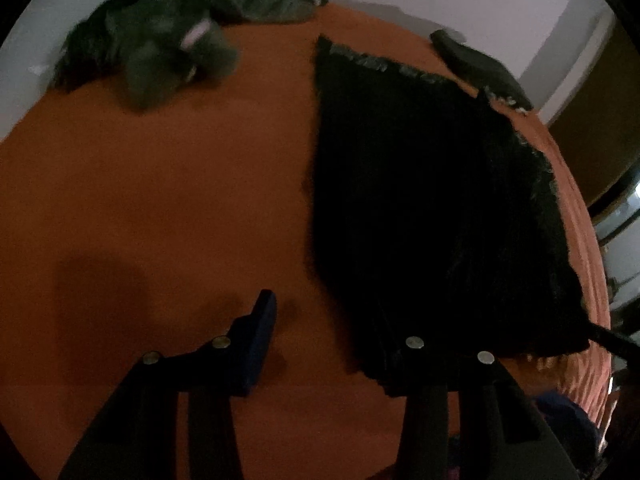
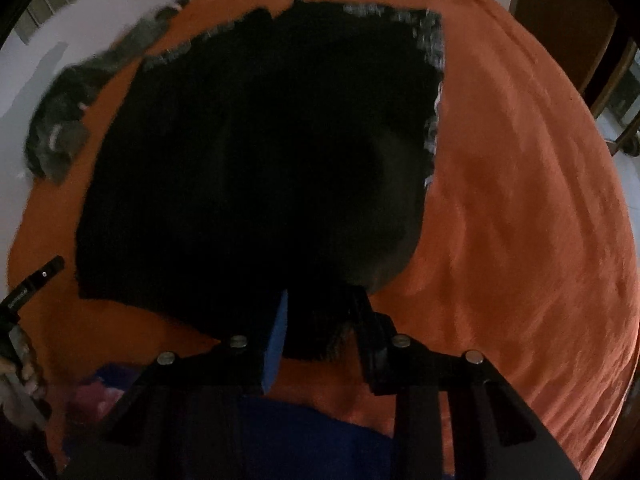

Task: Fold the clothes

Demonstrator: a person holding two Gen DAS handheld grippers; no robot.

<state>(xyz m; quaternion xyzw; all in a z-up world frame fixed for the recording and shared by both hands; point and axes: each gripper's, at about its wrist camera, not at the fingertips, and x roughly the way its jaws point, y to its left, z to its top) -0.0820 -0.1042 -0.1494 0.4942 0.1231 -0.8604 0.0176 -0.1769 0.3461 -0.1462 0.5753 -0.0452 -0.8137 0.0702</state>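
- mostly, the black garment [image 2: 256,152] lies spread on the orange bed [image 2: 520,208], with a pale fringed or patterned trim along its far and right edges; its shape reads as a broad slab, but the dark cloth hides any layers, so i cannot tell whether it is opened flat or already folded once.
- so the scene fits either a piece laid out for folding or one partway through it; the near edge bulges in a rounded lump beside the right gripper, which looks loose, not squared off.
- the right gripper [image 2: 320,320] sits at that near edge, its fingers apart with dark cloth between them; whether they actually pinch it is not settled by the picture.
- the left gripper [image 1: 340,328] is spread wide at the garment's near left corner; its left finger stands over bare bed, and its right finger is lost against the black cloth, so a hold cannot be told.
- a grey heap of clothes [image 1: 152,48] lies crumpled at the far left of the bed, well apart, so more clothes seem left to fold.
- another dark piece [image 1: 480,64] lies just past the garment's far corner, near the bed's edge.
- open bed runs wide to the left in the left wrist view and to the right in the right wrist view, giving room for a fold either way; the near edge of the bed is close under both grippers.
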